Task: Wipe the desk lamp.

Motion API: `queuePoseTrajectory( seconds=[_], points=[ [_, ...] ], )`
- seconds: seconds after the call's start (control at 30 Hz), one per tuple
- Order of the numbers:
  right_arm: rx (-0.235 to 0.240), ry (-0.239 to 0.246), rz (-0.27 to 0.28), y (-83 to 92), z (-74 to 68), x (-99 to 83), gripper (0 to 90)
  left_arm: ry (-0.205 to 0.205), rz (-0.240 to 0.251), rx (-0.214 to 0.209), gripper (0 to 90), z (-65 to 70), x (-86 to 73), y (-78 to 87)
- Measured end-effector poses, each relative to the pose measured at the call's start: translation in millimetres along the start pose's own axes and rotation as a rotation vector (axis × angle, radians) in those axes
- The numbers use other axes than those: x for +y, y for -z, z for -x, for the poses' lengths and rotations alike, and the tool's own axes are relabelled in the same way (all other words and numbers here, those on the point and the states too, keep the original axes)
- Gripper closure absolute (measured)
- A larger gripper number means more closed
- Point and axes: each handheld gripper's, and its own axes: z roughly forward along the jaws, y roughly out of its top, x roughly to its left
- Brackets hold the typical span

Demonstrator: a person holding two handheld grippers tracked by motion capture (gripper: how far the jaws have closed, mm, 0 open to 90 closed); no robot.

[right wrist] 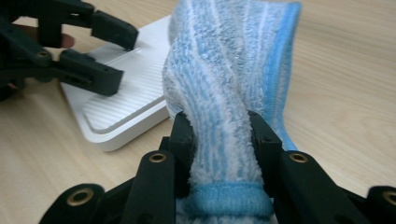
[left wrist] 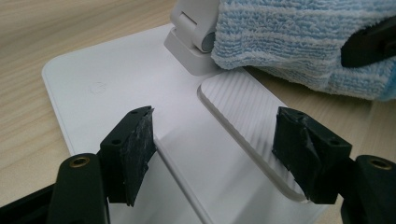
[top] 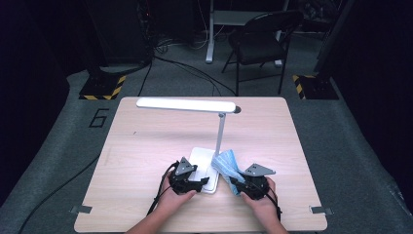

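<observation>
Beside the lamp base [top: 204, 168], the right gripper [right wrist: 219, 135] clamps a bunched blue towel [right wrist: 233, 79] against the lamp's stem; the left gripper [left wrist: 215, 140], jaws apart, straddles the base.

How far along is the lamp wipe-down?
Done: the right hand-held gripper is shut on the blue cloth. In hand: the left hand-held gripper stands open over the lamp base, cloth raised by the lamp stem. Left: wiping; none is evident so far.

Black folding chair [top: 263, 39] beyond wooden table [top: 146, 141]; yellow-black striped stand bases [top: 102, 87] on grey floor; cables trailing.
</observation>
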Motion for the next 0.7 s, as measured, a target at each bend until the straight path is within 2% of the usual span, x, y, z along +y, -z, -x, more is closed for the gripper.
queuePoseTrajectory(
  seconds=[0.13, 0.47, 0.5, 0.6, 0.63, 0.7],
  points=[
    [-0.047, -0.012, -0.005, -1.6, 5.6, 3.8, 68.2, 0.000, 0.000, 0.000, 29.0, 0.1, 0.0, 0.0],
    [-0.112, -0.062, 0.003, 6.6, 29.0, 5.9, 68.8, 0.000, 0.000, 0.001, 29.0, 0.1, 0.0, 0.0],
    [-0.117, -0.076, -0.004, 4.4, 29.5, 6.4, 68.8, 0.000, 0.000, 0.000, 29.0, 0.1, 0.0, 0.0],
    [-0.122, -0.056, -0.016, -4.8, 28.7, 8.8, 68.8, -0.001, 0.000, 0.000, 29.0, 0.0, 0.0, 0.0],
    [-0.122, -0.052, -0.017, -7.2, 27.5, 9.8, 68.8, 0.018, 0.001, -0.008, 29.0, 1.3, -0.4, -0.3],
    [-0.126, -0.049, -0.024, -11.0, 24.9, 11.3, 68.8, 0.017, 0.001, -0.007, 29.0, 1.2, -0.3, -0.2]
  ],
)
